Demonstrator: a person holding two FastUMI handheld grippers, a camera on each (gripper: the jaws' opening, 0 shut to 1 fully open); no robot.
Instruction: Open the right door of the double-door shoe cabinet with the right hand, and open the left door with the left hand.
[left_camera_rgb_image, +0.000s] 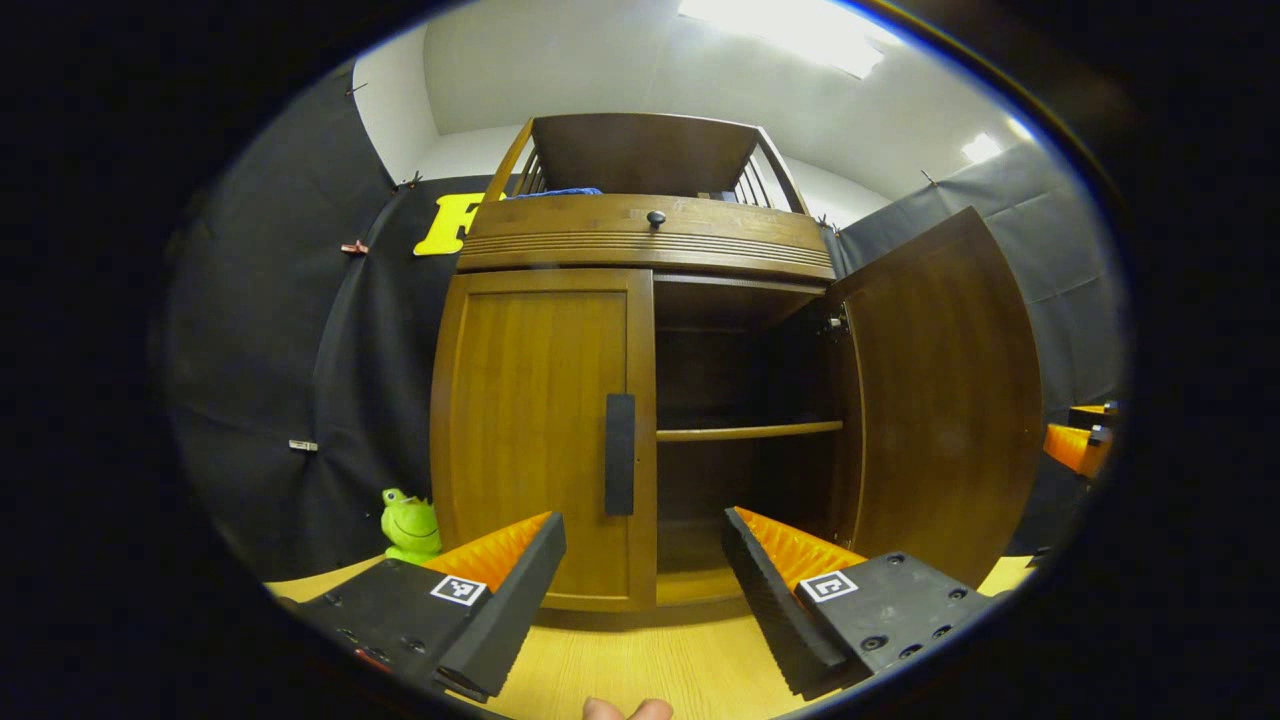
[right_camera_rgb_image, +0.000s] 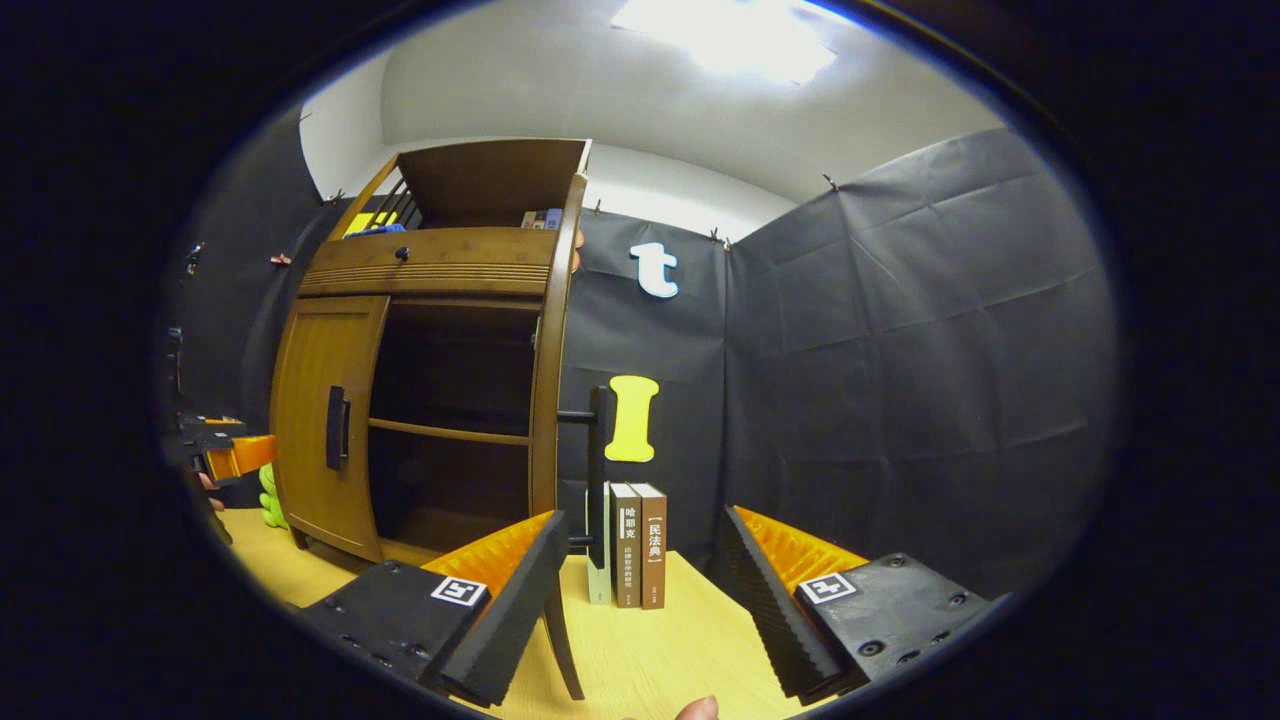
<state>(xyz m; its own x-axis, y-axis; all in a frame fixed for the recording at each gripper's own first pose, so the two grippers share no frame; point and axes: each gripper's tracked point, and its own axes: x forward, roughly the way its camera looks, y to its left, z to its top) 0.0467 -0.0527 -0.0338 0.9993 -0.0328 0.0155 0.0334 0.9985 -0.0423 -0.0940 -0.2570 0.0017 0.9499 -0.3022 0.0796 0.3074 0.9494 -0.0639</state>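
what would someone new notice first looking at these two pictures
The tall brown wooden shoe cabinet dominates the left gripper view: its right door stands swung wide open, baring a dark interior with one wooden shelf, while the left door is shut, its dark vertical handle just ahead of the open left gripper. A bright green frog toy sits at the cabinet's left foot.

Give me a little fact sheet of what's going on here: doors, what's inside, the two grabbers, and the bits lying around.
Right door: swung wide open
Left door: closed, its dark handle untouched
Cabinet inside: one shelf visible, nothing seen on it
Left gripper: jaws open, facing the left door's handle, not touching it
Right gripper: jaws open, holding nothing, aimed to the right of the cabinet
Beside the cabinet: books standing on the right, green frog toy on the left
Left to do: open the left door
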